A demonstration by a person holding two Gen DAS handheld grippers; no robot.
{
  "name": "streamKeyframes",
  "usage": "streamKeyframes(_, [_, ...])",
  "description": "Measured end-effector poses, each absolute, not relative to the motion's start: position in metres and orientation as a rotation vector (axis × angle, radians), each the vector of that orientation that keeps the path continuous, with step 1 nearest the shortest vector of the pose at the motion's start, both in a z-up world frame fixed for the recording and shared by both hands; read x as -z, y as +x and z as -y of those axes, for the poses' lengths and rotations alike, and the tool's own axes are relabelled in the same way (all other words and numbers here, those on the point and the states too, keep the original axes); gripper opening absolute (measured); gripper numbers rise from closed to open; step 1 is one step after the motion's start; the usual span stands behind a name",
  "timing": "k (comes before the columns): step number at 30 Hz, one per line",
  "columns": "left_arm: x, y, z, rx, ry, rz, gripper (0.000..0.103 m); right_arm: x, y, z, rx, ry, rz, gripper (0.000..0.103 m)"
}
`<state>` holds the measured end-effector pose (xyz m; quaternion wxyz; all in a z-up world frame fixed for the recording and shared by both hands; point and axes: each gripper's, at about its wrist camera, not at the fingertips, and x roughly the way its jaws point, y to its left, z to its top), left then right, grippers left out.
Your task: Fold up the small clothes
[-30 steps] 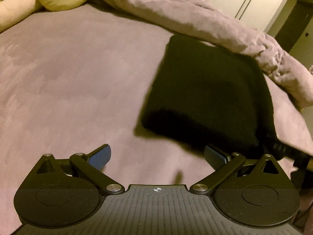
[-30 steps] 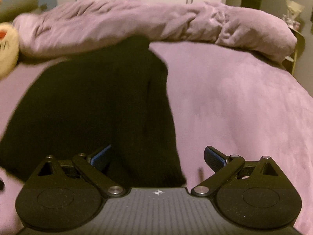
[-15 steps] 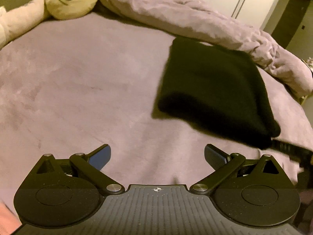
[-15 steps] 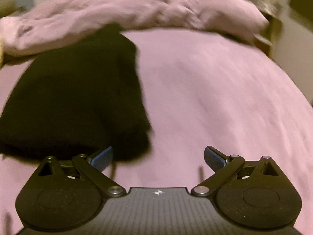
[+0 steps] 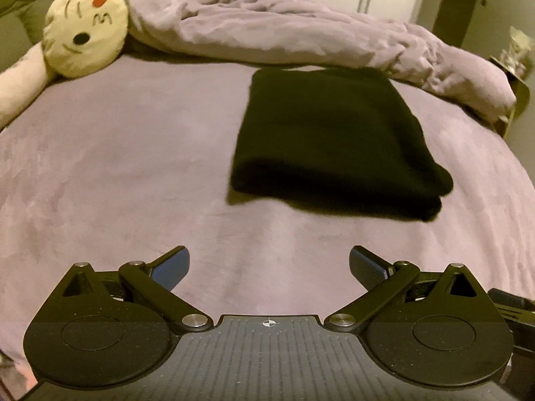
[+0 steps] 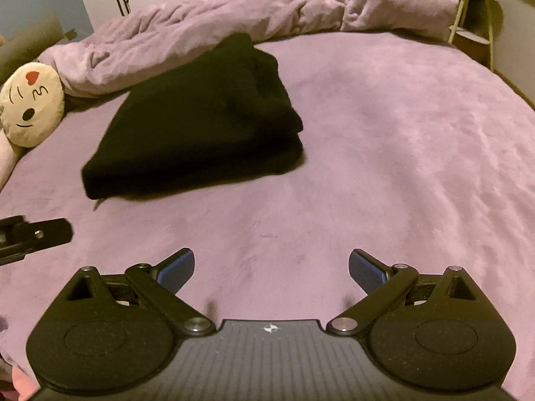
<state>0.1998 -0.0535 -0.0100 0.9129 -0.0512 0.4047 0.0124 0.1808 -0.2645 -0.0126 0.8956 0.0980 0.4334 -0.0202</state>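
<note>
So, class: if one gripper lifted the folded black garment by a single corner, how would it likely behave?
The black garment looks soft and thick, so it would probably sag and unfold. Its stacked layers lie loose, so they may slide apart. On the plush bedspread, pushing would likely bunch it.

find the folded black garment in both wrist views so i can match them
Left wrist: the folded black garment lies right of centre, beyond the open left gripper.
Right wrist: it lies left of centre, beyond the open right gripper.
Shared landmark: the cream plush face, left of the garment in both.
</note>
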Motion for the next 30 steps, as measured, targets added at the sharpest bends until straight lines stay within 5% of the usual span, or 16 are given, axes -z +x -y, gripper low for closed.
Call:
streamKeyframes(13, [0.013,0.186,0.061,-0.011,-0.07,-0.9,0.103,0.012,0.152,0.261,-0.016,0.21,-0.985,0.099])
streamKeyframes(23, [0.025,0.194,0.037,-0.062,-0.131,-0.917,0.103,0.026,0.203,0.297,-0.082,0.57,-0.785,0.099])
streamKeyframes(30, [0.034,0.222,0.019,-0.061,-0.25,-0.918,0.103,0.069,0.282,0.34,-0.052,1.051,-0.77,0.074])
